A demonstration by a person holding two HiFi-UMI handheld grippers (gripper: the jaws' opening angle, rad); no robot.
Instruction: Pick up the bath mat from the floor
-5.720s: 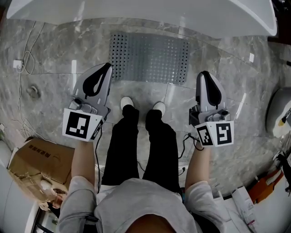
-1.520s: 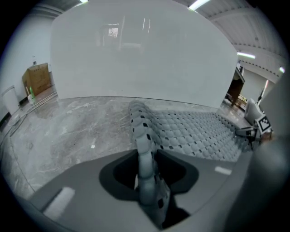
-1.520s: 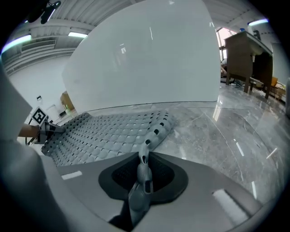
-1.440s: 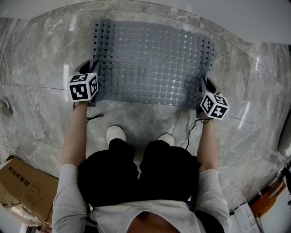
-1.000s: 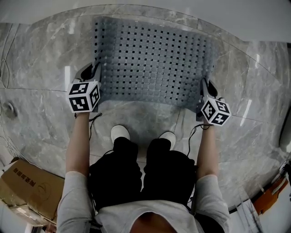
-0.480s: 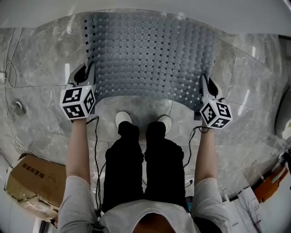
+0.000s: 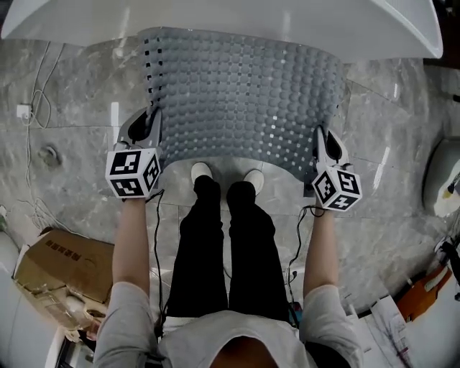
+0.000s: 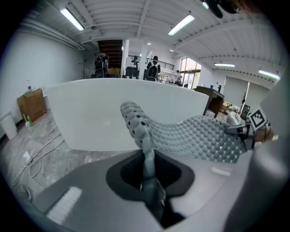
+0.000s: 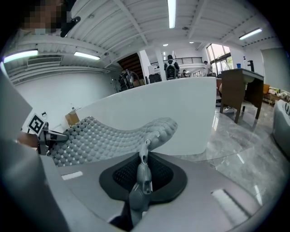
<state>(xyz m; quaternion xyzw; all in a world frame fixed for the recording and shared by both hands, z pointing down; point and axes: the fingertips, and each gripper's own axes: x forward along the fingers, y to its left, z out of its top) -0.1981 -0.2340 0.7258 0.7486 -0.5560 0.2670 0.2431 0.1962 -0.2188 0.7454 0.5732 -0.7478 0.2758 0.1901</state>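
The grey perforated bath mat (image 7: 244, 97) hangs stretched between my two grippers, off the marble floor (image 7: 72, 144), its far edge up against the white tub (image 7: 215, 16). My left gripper (image 7: 147, 126) is shut on the mat's near left edge; in the left gripper view the bumpy mat (image 8: 190, 136) runs out from between the closed jaws. My right gripper (image 7: 322, 144) is shut on the near right edge, and the mat (image 9: 108, 133) sags away leftward from its jaws in the right gripper view.
The person's white shoes (image 7: 201, 171) and dark trousers stand just under the mat's near edge. A cardboard box (image 7: 54, 269) sits at lower left, cables (image 7: 39, 108) trail on the floor at left, and clutter with an orange tool (image 7: 424, 291) lies at lower right.
Both grippers have risen with the mat; it has come up off the floor and now hangs between them. The view has pulled back, showing the tub rim and standing legs.
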